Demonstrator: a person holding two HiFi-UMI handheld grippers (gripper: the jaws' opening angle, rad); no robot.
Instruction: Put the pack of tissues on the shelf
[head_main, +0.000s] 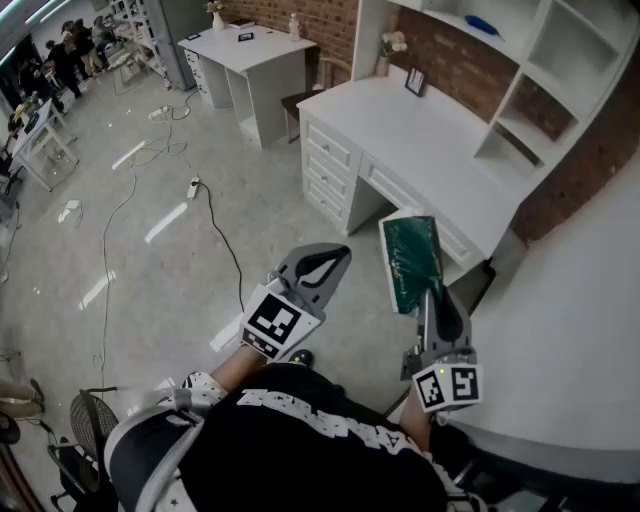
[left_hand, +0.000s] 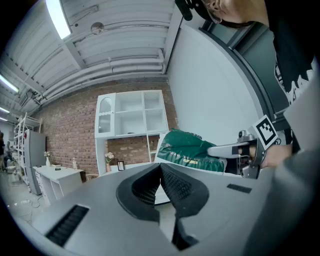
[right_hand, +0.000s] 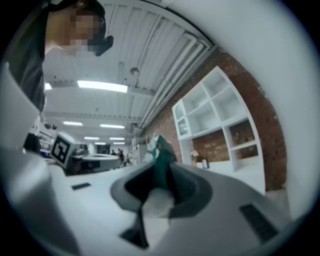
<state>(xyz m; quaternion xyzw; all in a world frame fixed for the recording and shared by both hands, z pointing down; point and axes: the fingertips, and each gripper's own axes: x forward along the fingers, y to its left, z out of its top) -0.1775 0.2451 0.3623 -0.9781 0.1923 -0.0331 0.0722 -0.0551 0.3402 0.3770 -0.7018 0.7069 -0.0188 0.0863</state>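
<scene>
Now | right gripper (head_main: 432, 292) pinches tissues (head_main: 409, 258) by near edge | left gripper (head_main: 334, 257) closed, empty | pack likely light, squashy | shelf (head_main: 541, 78) at 1 o'clock

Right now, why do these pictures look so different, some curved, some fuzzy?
Head view: sharp and evenly lit, with glare streaks on the glossy floor. Left gripper view: crisp, but the wide lens bows the shelf and darkens the corners. Right gripper view: same bowing, yet soft all over, the pack of tissues smeared.
</scene>
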